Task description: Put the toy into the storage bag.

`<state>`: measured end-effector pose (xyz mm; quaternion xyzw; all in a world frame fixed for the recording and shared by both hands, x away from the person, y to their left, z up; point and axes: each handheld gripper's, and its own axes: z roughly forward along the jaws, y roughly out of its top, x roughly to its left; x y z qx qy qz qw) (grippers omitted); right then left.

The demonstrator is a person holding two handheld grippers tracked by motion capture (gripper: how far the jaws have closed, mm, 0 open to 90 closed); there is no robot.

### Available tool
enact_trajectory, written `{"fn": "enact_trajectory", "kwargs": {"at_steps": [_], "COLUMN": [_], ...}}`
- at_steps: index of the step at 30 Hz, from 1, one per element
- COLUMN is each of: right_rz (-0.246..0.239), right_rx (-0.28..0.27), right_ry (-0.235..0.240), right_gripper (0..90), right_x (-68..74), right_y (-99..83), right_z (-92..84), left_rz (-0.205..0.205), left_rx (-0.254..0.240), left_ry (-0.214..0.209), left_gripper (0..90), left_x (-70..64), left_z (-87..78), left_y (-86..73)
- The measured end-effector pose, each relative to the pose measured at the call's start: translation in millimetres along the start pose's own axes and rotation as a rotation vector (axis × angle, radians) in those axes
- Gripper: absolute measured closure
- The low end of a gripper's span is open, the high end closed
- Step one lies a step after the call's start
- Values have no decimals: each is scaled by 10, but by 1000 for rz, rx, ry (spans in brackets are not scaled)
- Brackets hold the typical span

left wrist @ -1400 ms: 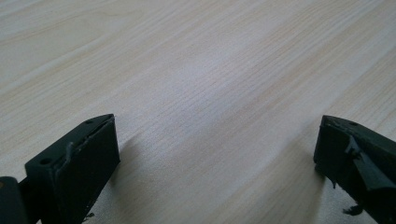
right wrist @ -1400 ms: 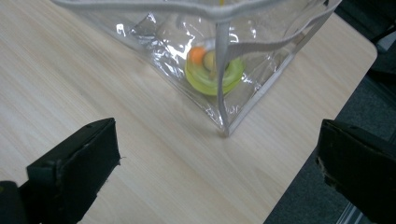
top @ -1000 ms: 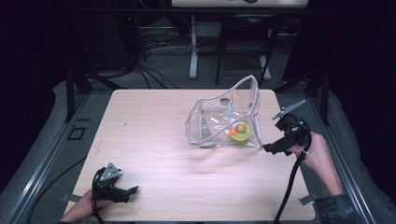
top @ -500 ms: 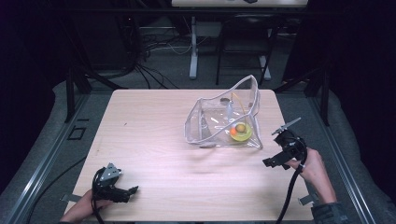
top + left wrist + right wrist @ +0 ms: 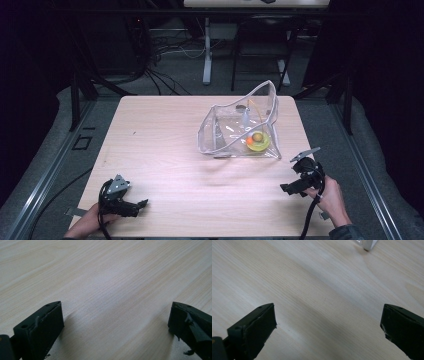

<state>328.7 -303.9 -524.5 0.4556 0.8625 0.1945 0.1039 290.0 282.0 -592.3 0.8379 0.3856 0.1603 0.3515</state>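
A clear plastic pouch (image 5: 240,127) stands open on the wooden table (image 5: 165,135), right of centre. Inside it lie a yellow-green round piece (image 5: 258,142), a small orange piece (image 5: 249,141) and a grey item. My right gripper (image 5: 287,189) rests near the table's front right, well short of the pouch, jaws wide open over bare wood (image 5: 327,315). A corner of the pouch (image 5: 367,243) shows at the top of the right gripper view. My left gripper (image 5: 142,204) lies at the front left corner, open, with nothing between its jaws (image 5: 115,325).
Dark cables and metal stand legs (image 5: 207,55) lie on the floor beyond the table's far edge. Grey rails (image 5: 45,170) run along both sides. Bare wood spreads between the two grippers.
My right gripper has drawn back from beside the pouch toward the table's front right edge. The left gripper and the pouch have stayed put.
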Motion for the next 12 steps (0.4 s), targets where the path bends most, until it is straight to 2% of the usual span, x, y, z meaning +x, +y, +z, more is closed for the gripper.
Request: {"fn": "enact_trajectory", "kwargs": {"at_steps": [1, 2, 4, 8, 12], "right_rz": [3, 4, -4, 22, -1], "right_rx": [-20, -15, -20, 1, 38], "right_ry": [-5, -14, -95, -73, -114], "right_gripper": [0, 0, 0, 0, 0], "right_x": [12, 13, 32, 21, -5], "right_y": [-40, -70, -120, -185, -195], "right_z": [31, 51, 67, 119, 192], "left_rz": [0, 0, 2, 2, 1], "left_rx": [0, 0, 0, 0, 0], "left_ry": [0, 0, 0, 0, -2], "left_gripper": [0, 0, 0, 0, 0], "left_x": [0, 0, 0, 0, 1], "left_z": [0, -1, -2, -2, 0], "left_y": [0, 0, -1, -1, 1]}}
